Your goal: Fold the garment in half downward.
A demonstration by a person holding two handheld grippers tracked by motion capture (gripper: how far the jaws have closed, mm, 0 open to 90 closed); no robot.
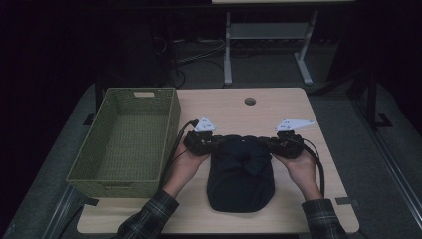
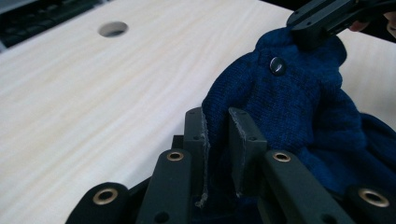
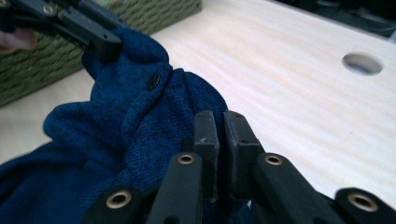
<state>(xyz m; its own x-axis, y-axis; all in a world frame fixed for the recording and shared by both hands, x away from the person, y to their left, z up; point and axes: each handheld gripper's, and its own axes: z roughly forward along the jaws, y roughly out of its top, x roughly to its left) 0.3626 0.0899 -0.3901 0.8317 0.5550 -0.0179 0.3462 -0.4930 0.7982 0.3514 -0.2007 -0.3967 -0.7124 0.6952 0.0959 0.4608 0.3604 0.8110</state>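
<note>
A: State of each claw?

B: Left claw [image 2: 217, 122] and right claw [image 3: 222, 125] were each clamped on the blue sweater's [image 1: 241, 174] far edge, likely to fold it.

A: Sweater location?

B: On the bench [image 1: 278, 107], just beside the green basket [image 1: 124, 142].

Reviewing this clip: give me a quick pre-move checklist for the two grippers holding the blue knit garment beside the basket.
1. Left gripper shut on the blue knit garment: ok, fabric sits between its fingers.
2. Right gripper shut on the garment: ok, its fingers nearly meet on the knit.
3. Both grips at the far edge, one on each side: ok.
4. Green woven basket open: ok.
5. Garment's near end off the table: not ok, it lies on the wood.
6. Grip firmness: cannot tell.
</note>
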